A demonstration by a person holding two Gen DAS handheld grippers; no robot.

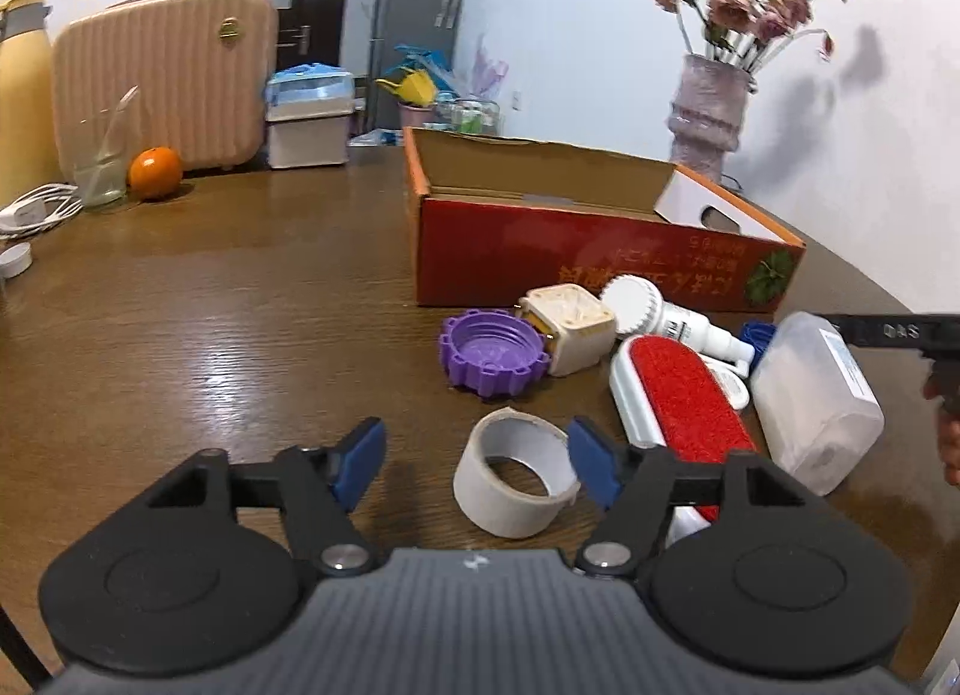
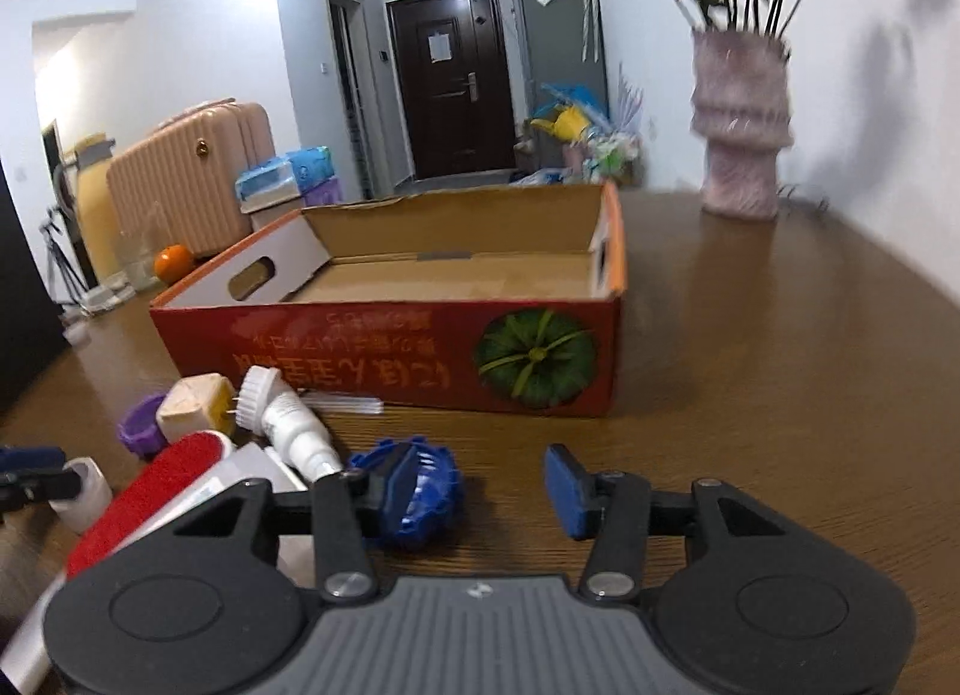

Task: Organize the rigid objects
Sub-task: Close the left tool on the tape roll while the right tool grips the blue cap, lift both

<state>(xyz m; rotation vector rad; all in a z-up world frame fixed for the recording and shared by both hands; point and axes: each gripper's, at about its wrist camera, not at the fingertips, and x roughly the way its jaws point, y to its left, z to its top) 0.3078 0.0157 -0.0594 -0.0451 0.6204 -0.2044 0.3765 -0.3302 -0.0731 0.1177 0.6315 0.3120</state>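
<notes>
The scene is viewed low over the brown wooden table (image 1: 240,305) from both wrists, facing the open red cardboard box (image 1: 600,251). From the left wrist, the box is seen obliquely, farther off; from the right, it (image 2: 390,335) is met nearly square-on, closer. Box, table and pink ribbed vase (image 2: 741,125) are shared.

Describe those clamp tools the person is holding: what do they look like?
Both look alike. The left hand-held gripper and right hand-held gripper each have a ribbed grey body, two round black discs, black linkage arms with silver pivot screws, and blue rectangular pads on the fingertips. No cables show.
</notes>
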